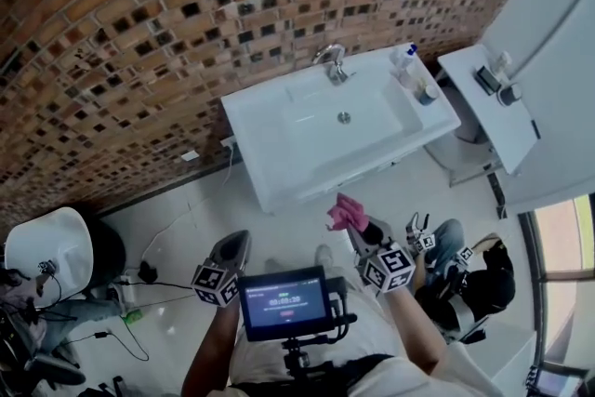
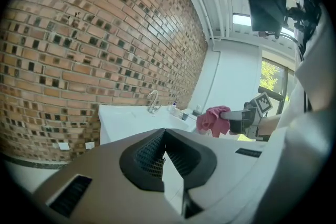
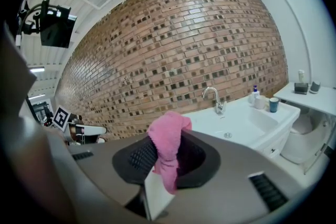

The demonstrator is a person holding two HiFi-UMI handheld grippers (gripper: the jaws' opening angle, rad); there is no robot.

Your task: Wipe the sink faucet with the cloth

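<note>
Grey right gripper with marker cube: jaws clamped on a pink terry cloth. Bunched top of the cloth standing above the pads, a strip hanging down between them. Held in the air in front of the body, short of the sink and well apart from the faucet.

Grey left gripper with marker cube: jaws closed together, nothing between them. Held low at the person's left, beside a small dark monitor on a chest mount.

By view:
- Right gripper view: the only one showing the clamp on the cloth. Left gripper small at the far left edge.
- Head view: cloth visible only as a pink tuft at the tip of the right gripper. Left gripper level with it, apart.
- Left gripper view: right gripper seen from the side, cloth bulging from its tip.

White rectangular sink against a curved brown brick wall. Curved chrome faucet at the middle of its back edge.

At the sink's right rear corner, a white bottle with a blue cap and a blue cup just beside it, the cup's colour plain only in the right gripper view.

White shelf to the right of the sink, small items on it, too small to identify.
</note>
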